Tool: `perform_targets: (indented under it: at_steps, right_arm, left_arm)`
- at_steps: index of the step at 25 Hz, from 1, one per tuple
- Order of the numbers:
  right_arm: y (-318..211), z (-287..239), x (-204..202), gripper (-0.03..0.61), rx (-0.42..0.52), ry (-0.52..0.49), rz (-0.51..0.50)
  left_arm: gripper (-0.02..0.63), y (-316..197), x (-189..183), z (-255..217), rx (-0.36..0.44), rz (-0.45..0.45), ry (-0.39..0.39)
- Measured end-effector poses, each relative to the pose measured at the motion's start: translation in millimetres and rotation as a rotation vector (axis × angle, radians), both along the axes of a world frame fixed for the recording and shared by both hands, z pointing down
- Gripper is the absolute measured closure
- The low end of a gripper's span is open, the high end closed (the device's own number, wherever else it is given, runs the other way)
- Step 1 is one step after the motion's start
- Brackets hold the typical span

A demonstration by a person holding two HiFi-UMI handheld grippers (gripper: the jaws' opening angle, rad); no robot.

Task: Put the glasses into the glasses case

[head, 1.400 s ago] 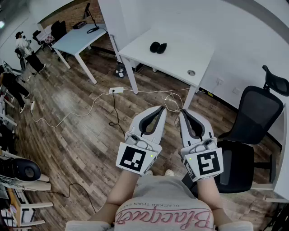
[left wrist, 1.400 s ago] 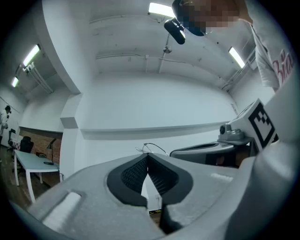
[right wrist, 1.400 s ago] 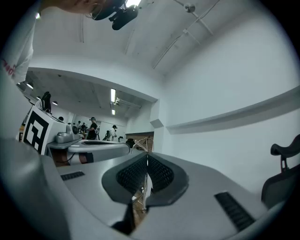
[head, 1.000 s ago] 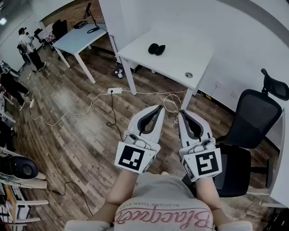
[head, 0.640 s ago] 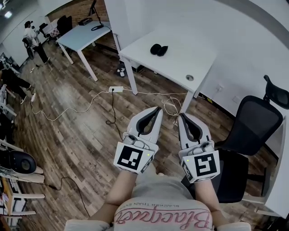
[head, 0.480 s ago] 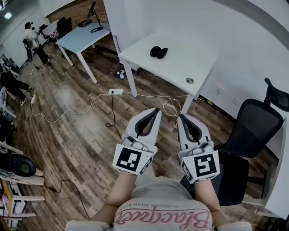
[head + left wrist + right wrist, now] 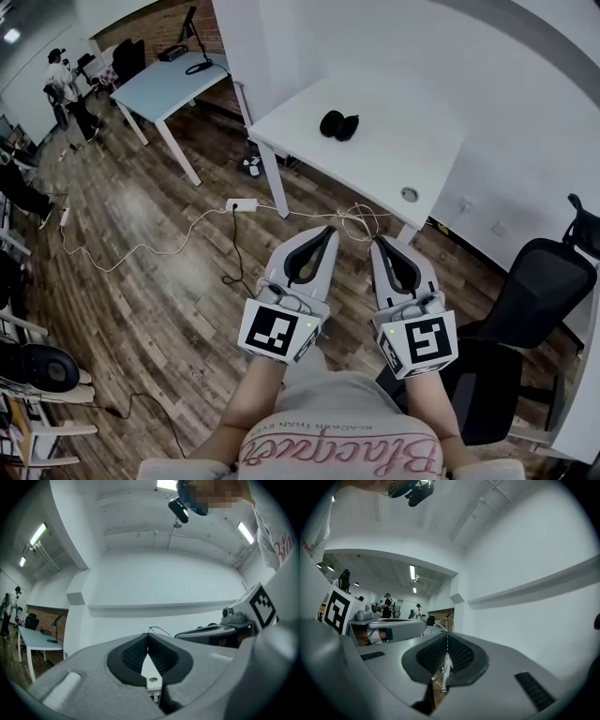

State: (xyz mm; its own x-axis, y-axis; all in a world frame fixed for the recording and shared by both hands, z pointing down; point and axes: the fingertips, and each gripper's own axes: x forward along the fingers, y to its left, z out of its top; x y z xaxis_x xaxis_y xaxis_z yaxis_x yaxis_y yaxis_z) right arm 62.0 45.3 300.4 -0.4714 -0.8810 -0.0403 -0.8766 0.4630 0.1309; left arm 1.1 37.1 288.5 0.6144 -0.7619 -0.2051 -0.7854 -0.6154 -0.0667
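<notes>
Ahead of me the worktop (image 7: 403, 150) has slid closer, two dark shapes (image 7: 339, 125) on it, likely glasses and case. My left gripper (image 7: 327, 231) and right gripper (image 7: 379, 242) have their fingers pressed together, empty, so I'm only approaching.

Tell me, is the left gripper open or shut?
Shut. In its own view the left gripper has its jaw tips touching, with nothing between them.

The left gripper (image 7: 327, 231) and right gripper (image 7: 379, 242) were pale grey, their fingers (image 7: 281, 261) lined inside with black ribbed pads, and each carried a cube of black-and-white square markers. The desk (image 7: 394, 164) was plain white, with two black rounded things (image 7: 338, 125) on it. The floor (image 7: 131, 291) was brown wood plank, the power strip (image 7: 242, 203) white, the chair (image 7: 530, 281) black, and a farther desk (image 7: 164, 80) pale blue.
</notes>
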Motion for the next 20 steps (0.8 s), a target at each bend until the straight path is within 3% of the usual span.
perform_targets:
  at_steps: [11, 20]
  right_arm:
    - [-116, -1, -63, 0.566, -0.013, 0.0, 0.034]
    - [-169, 7, -84, 0.566, -0.037, 0.017, 0.083]
  left_arm:
    - [0.607, -118, -60, 2, -0.028, 0.04, -0.014]
    - [0.607, -175, -77, 11, -0.047, 0.095, -0.012]
